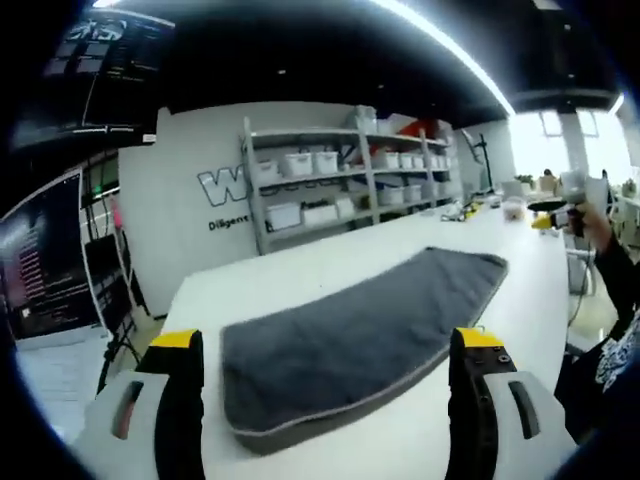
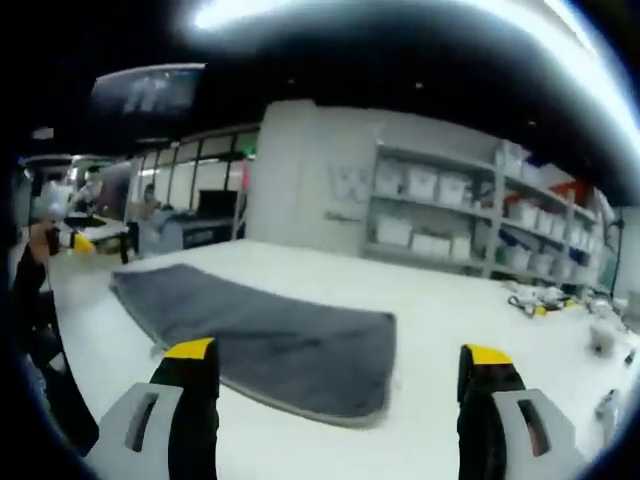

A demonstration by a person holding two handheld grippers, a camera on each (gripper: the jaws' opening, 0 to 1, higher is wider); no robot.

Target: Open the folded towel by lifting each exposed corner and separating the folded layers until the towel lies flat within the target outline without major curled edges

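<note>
A white table (image 1: 330, 260) carries a dark grey towel (image 1: 350, 335), folded into a long strip with a pale stitched edge, lying flat. The left gripper (image 1: 335, 400) and right gripper (image 2: 340, 400) hover nearby, jaws spread, empty.

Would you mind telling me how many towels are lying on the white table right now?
1: a grey folded towel lies lengthwise on the white table, ahead of the open left gripper; the right gripper view shows the same towel. Nothing seems hidden.
</note>
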